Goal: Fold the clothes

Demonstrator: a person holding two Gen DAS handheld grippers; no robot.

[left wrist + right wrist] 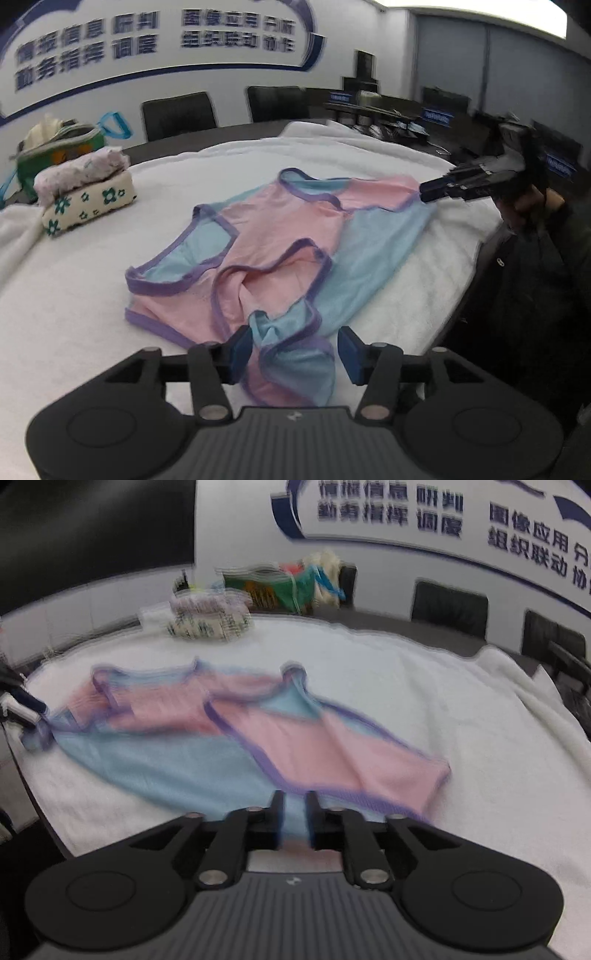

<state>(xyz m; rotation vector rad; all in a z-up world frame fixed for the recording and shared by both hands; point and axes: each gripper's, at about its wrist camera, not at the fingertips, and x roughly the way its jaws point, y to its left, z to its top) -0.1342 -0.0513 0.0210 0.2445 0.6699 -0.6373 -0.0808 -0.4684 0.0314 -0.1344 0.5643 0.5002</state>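
The pink-and-blue vest (280, 236) lay partly spread and rumpled on the white towel (74, 295), with a shoulder strap between the wide-spread jaws of the left gripper (293, 354). The right gripper (294, 821) stood narrowed on the hem (blur hid whether it truly pinched). Thin, limp knit would likely sag and slide, so the purple-bound edges looked the surest holds.

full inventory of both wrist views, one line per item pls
garment: 1, pink and light blue with purple trim, spread mid-towel
white towel: 1, covers the table
folded clothes: 2 stacked, pale floral on cream with green flowers, far towel edge
green bag: 1, behind the stack
office chairs: at least 2, black, by the wall
left gripper: open, garment corner between its fingers
right gripper: shut on garment's hem
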